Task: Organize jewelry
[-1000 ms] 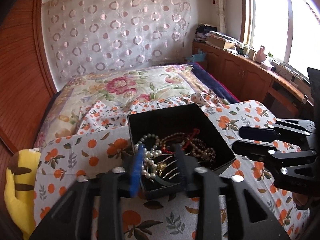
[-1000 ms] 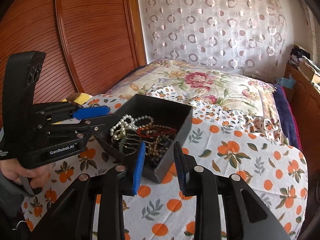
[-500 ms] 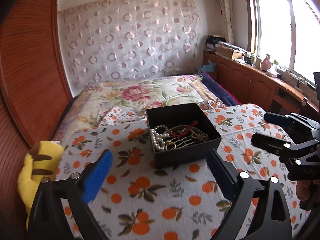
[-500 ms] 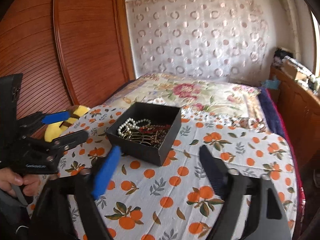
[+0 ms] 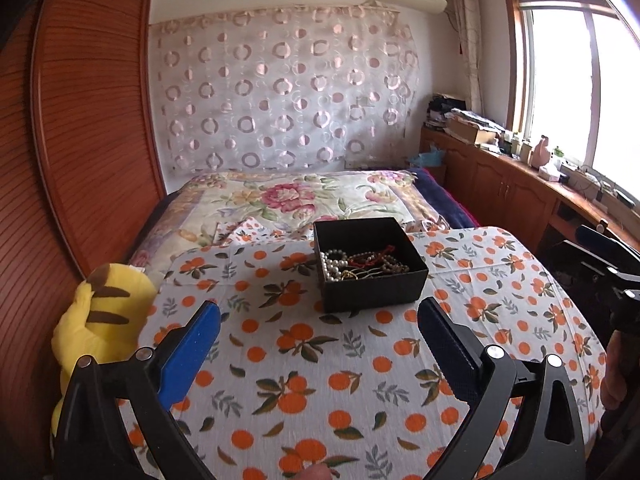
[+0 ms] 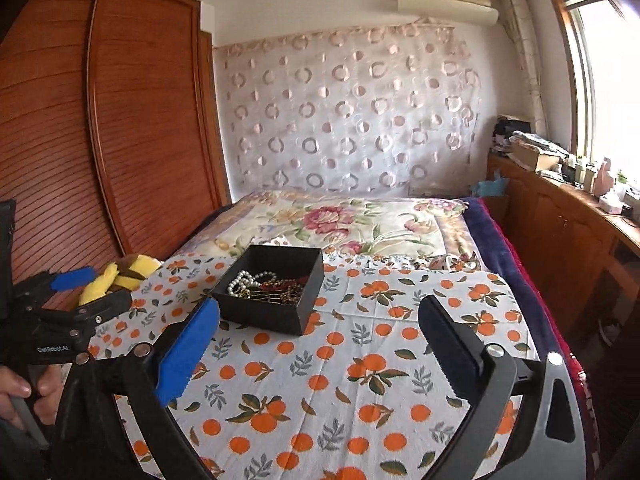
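Both grippers wide open above the orange-print cloth [image 5: 320,360]

The black jewelry box [image 5: 370,264] lies at 12 o'clock from the left gripper [image 5: 318,344] and at 11 o'clock from the right gripper [image 6: 318,344]; neither holds anything.

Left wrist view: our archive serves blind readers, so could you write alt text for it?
A black box of tangled jewelry sits on an orange-print cloth over a bed. The left tongs are wide open in the foreground, short of the box, holding nothing. A yellow plush toy lies at left; the right tongs show at the right edge.
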`<act>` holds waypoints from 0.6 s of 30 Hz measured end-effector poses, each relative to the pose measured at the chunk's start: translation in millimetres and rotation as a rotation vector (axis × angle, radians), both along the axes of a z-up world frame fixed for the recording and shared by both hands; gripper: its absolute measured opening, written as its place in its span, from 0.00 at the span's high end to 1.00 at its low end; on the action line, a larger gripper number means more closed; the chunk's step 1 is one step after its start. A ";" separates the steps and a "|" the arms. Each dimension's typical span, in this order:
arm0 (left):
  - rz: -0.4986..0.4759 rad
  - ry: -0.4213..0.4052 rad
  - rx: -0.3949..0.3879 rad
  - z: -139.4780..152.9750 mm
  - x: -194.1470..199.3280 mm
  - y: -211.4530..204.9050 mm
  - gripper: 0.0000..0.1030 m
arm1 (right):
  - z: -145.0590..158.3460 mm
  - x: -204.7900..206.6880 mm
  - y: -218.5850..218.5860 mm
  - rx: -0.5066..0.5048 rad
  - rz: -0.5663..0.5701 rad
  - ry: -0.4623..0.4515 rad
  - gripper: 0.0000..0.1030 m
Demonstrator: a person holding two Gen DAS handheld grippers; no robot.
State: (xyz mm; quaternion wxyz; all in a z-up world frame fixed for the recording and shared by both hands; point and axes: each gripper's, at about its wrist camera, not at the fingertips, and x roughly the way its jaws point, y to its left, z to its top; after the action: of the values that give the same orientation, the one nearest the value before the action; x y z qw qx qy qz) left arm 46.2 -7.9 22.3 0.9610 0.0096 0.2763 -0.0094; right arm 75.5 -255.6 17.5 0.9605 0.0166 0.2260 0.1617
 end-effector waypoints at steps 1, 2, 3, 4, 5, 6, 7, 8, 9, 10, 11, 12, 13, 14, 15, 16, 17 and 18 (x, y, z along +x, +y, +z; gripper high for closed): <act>0.001 0.000 0.002 0.0 -2.0 -0.3 0.08 | -0.2 -2.1 -0.9 -0.001 -0.006 -0.002 0.03; 0.002 0.001 0.003 -0.8 -3.0 0.0 0.08 | -0.8 -4.3 -1.7 0.000 -0.006 -0.003 0.03; 0.004 0.003 0.006 -1.6 -4.1 0.3 0.08 | -1.9 -4.9 -3.1 0.002 -0.010 -0.002 0.03; 0.005 0.003 0.010 -1.8 -5.5 -0.2 0.08 | -3.5 -5.1 -3.4 0.004 -0.012 0.001 0.03; 0.006 0.001 0.012 -2.0 -6.3 -0.1 0.08 | -4.3 -5.4 -3.3 0.006 -0.011 0.004 0.03; 0.007 0.000 0.011 -2.6 -6.3 0.1 0.08 | -5.9 -5.1 -3.0 0.008 -0.012 0.006 0.03; 0.008 -0.001 0.007 -2.9 -7.1 0.4 0.08 | -7.3 -5.5 -2.9 0.007 -0.015 0.007 0.03; 0.006 -0.003 0.009 -2.9 -7.5 0.0 0.08 | -8.6 -5.2 -3.0 0.008 -0.015 0.010 0.03; 0.007 -0.007 0.011 -3.0 -8.2 -0.1 0.08 | -10.8 -5.2 -2.3 0.008 -0.014 0.014 0.03; 0.009 -0.008 0.013 -3.3 -8.4 0.0 0.08 | -12.2 -5.4 -1.8 0.007 -0.015 0.015 0.03; 0.009 -0.010 0.011 -3.4 -8.9 0.0 0.08 | -13.8 -5.1 -1.4 0.004 -0.016 0.016 0.03; 0.008 -0.010 0.008 -3.3 -9.3 0.0 0.08 | -14.5 -5.9 -0.3 0.002 -0.016 0.016 0.03; 0.007 -0.009 0.009 -3.1 -9.2 -0.2 0.08 | -15.6 -6.0 -0.2 0.002 -0.017 0.017 0.03; 0.009 -0.010 0.010 -3.1 -9.1 -0.3 0.08 | -15.4 -5.6 0.1 0.003 -0.017 0.019 0.03; 0.010 -0.010 0.010 -3.1 -9.3 -0.5 0.08 | -15.7 -5.6 0.1 0.004 -0.018 0.018 0.03; 0.009 -0.009 0.008 -3.2 -9.4 -0.1 0.08 | -16.6 -5.9 0.3 0.004 -0.018 0.019 0.03; 0.009 -0.010 0.006 -3.1 -9.4 0.0 0.08 | -17.7 -6.0 0.8 0.004 -0.018 0.020 0.03; 0.008 -0.011 0.007 -3.2 -9.3 0.1 0.08 | -17.6 -6.1 0.7 0.002 -0.018 0.018 0.03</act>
State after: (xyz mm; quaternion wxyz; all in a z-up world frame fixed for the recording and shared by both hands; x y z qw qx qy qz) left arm 36.9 -7.8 19.1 0.9624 0.0119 0.2713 -0.0047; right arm 69.4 -254.9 -0.1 0.9598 0.0212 0.2344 0.1530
